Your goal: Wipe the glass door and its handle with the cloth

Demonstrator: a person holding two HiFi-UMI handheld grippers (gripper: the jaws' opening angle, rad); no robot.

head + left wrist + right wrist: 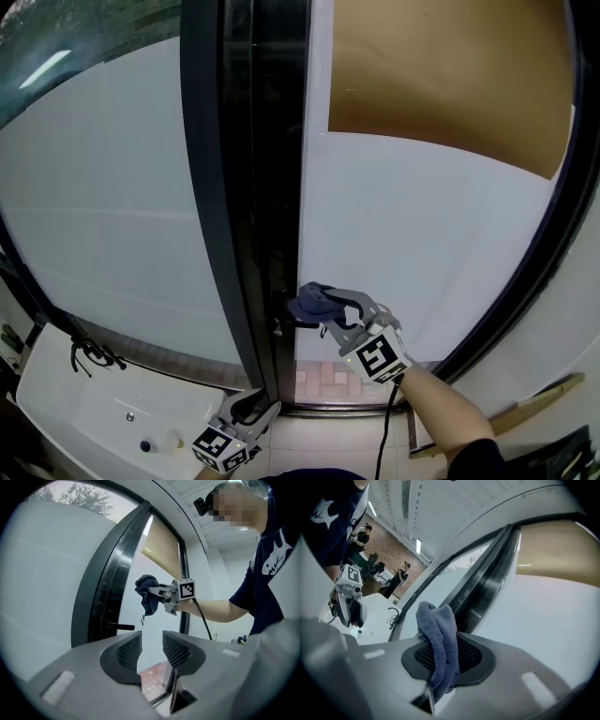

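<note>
My right gripper clamped on cloth, just above handle at door edge; left gripper low, jaws apart, empty; I judge wiping barely begun; glass and handle both left.

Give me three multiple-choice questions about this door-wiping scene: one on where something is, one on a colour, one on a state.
1. Where is the blue-grey terry cloth?
A) on the floor
B) between the right gripper's jaws
C) in the left gripper

2. What colour is the frosted glass door's frame?
A) white
B) black
C) red

3. How do the left gripper's jaws stand?
A) apart, nothing between them
B) shut on the cloth
C) shut on a bottle

Answers:
1 B, the right gripper view shows the cloth pinched between its pads.
2 B, the frame looks black in the head view.
3 A, the left gripper view shows an open gap between its pads.
</note>
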